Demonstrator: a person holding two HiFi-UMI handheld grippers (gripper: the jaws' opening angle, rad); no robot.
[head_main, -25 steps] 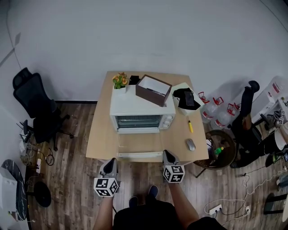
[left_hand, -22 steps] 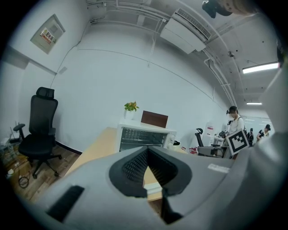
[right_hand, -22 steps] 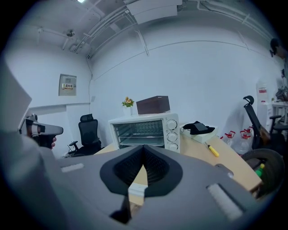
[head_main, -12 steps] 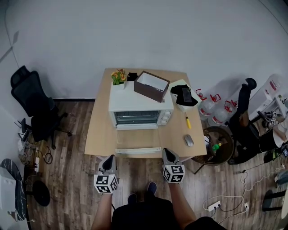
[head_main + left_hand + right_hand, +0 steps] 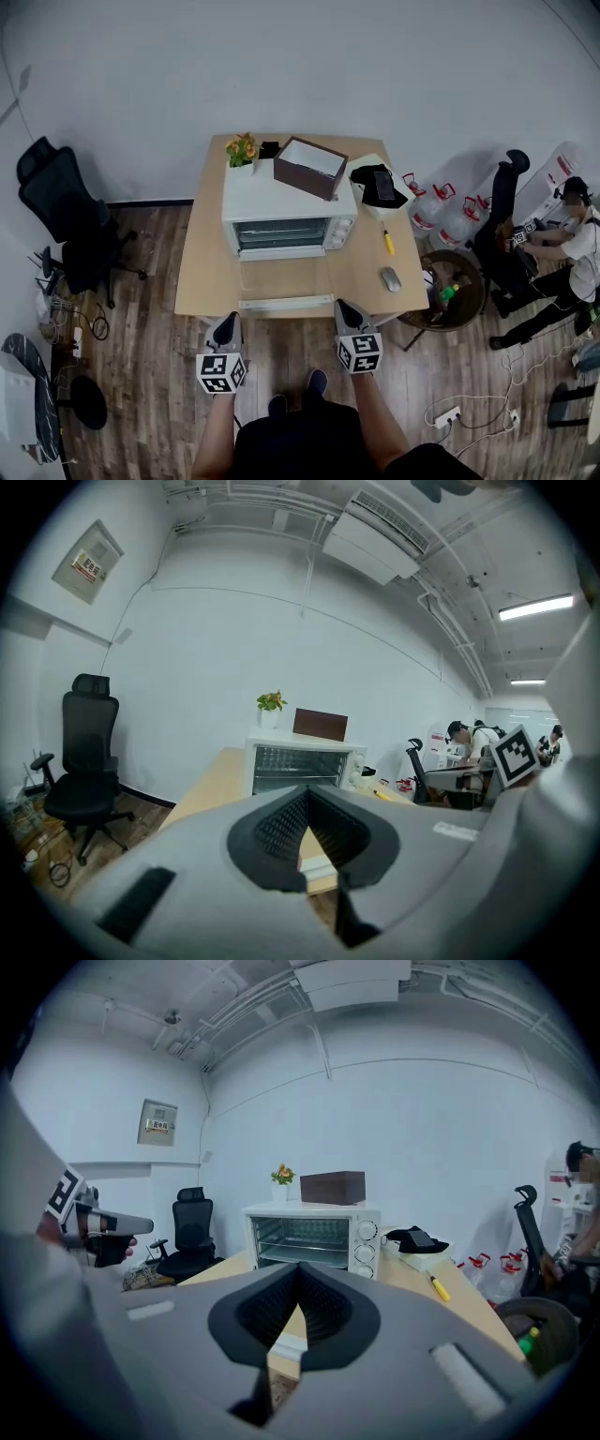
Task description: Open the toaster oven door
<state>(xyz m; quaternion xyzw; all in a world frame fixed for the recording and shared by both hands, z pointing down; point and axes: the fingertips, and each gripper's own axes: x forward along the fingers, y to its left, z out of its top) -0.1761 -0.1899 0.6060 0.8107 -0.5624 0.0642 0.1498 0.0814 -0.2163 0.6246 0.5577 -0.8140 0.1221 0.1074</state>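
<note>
The white toaster oven (image 5: 281, 220) stands at the back of the wooden table (image 5: 202, 281). Its glass door hangs down flat toward me, and the white door handle (image 5: 286, 303) lies near the table's front edge. The racks show inside the oven (image 5: 314, 1235) in the right gripper view and in the oven (image 5: 305, 764) in the left gripper view. My left gripper (image 5: 225, 330) and right gripper (image 5: 344, 314) hover just off the front edge, at either end of the handle. Both are shut and hold nothing.
A brown box (image 5: 309, 167) and a flower pot (image 5: 240, 150) rest on the oven. A black bag (image 5: 377, 186), a yellow pen (image 5: 387, 243) and a mouse (image 5: 390, 278) lie on the table's right side. An office chair (image 5: 61, 220) stands left; water bottles (image 5: 441, 217), a bin (image 5: 455, 298) and a seated person (image 5: 562, 248) are right.
The view has drawn back a little from the table, and a seated person has come into sight at the right. The oven door stays down and both grippers stay shut.
</note>
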